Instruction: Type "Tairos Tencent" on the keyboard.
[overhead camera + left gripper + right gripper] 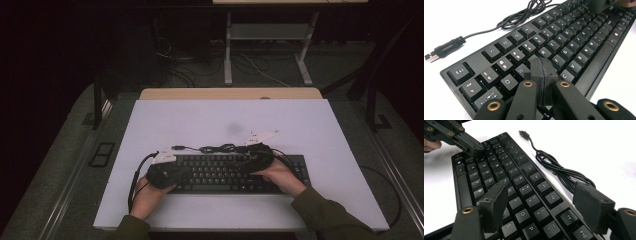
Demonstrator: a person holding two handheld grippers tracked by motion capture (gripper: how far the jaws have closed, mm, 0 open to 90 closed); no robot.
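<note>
Keyboard [235, 174] lying at desk [325, 130] 6 o'clock. Left gripper [541, 65] fingers closed, empty, poking W-E keys; right gripper [541, 203] fingers open, hovering over keys. Advising: pressing straight down, single key, avoiding cable [559, 171] at 12 o'clock.

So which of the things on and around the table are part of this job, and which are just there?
In the job:
keyboard
left gripper, shut, over the keys
right gripper, open, above the keys

Just there:
USB cable, bundled beside the keyboard
desk frame behind the table
floor cables
</note>
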